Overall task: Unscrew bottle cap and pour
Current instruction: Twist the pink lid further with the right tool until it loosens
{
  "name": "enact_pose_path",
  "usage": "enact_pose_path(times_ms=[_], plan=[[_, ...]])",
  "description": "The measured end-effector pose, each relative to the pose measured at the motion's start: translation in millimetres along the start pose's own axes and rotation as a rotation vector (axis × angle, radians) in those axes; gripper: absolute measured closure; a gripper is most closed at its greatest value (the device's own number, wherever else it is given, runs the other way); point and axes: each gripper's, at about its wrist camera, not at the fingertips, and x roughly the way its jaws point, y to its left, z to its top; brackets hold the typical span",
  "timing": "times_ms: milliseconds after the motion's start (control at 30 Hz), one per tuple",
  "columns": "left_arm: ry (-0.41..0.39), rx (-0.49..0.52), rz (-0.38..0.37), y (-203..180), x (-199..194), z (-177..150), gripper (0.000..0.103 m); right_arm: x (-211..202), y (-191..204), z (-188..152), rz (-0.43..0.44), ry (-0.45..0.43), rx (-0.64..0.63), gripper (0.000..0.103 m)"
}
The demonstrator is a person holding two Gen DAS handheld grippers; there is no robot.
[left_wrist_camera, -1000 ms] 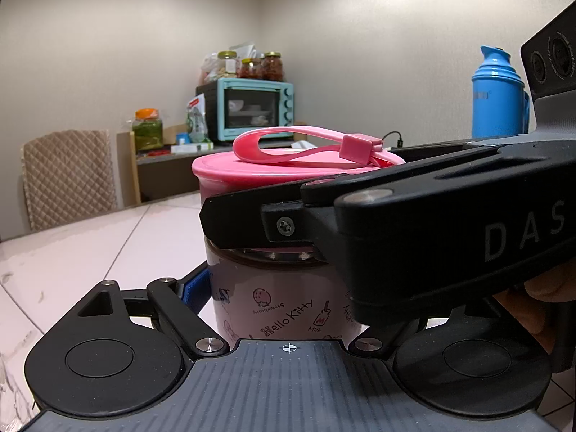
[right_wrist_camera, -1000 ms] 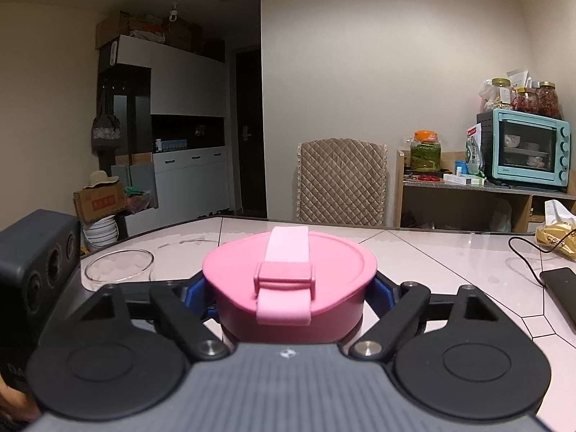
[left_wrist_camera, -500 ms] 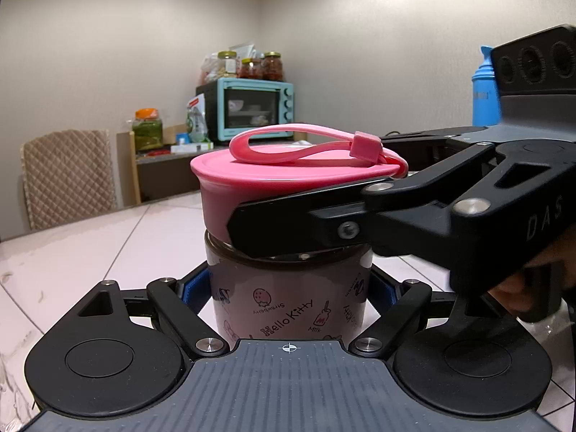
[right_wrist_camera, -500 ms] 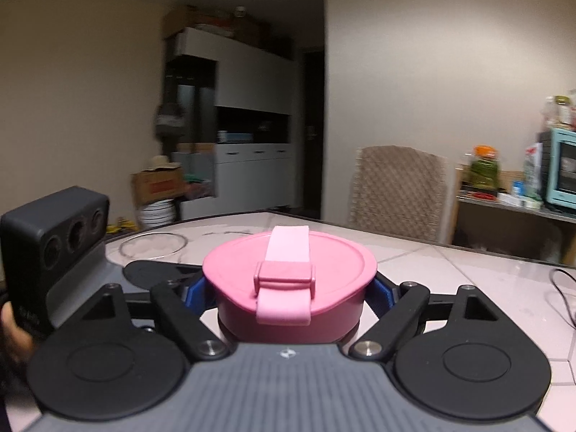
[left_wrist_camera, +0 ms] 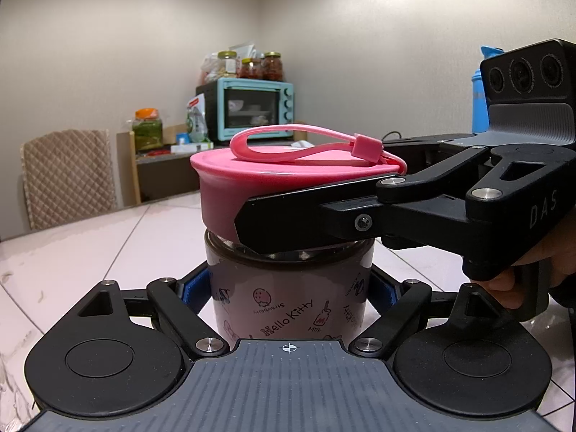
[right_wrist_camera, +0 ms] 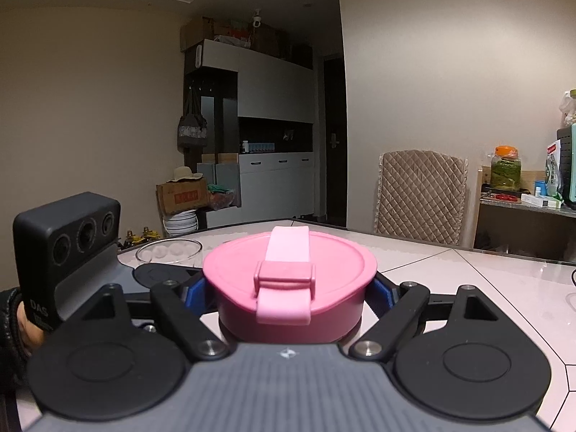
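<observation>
1. Hello Kitty bottle (left_wrist_camera: 288,306) stands upright on the pale tiled tabletop (left_wrist_camera: 90,252); left hand-held gripper (left_wrist_camera: 288,288) clamped on its body, blue pads (left_wrist_camera: 192,288) pressing both sides.
2. Pink cap (right_wrist_camera: 288,280) sits atop the bottle w/ strap loop (left_wrist_camera: 306,140) lying across it; right hand-held gripper (right_wrist_camera: 289,291) clamped on the cap rim, coming in from the bottle's right in left wrist view.
3. Glass bowl (right_wrist_camera: 169,250) on tabletop, behind-left of the bottle in right wrist view.
4. Teal toaster oven (left_wrist_camera: 252,108) on a shelf well behind the bottle; blue thermos (left_wrist_camera: 480,100) behind-right.
</observation>
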Motion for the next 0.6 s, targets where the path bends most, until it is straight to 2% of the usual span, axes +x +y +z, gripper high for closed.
enact_pose_path(times_ms=[600], plan=[[0.0, 0.0, 0.0, 0.3, -0.7, -0.1, 0.013, -2.3, 0.8, 10.5, -0.015, -0.023, 0.008, 0.018]])
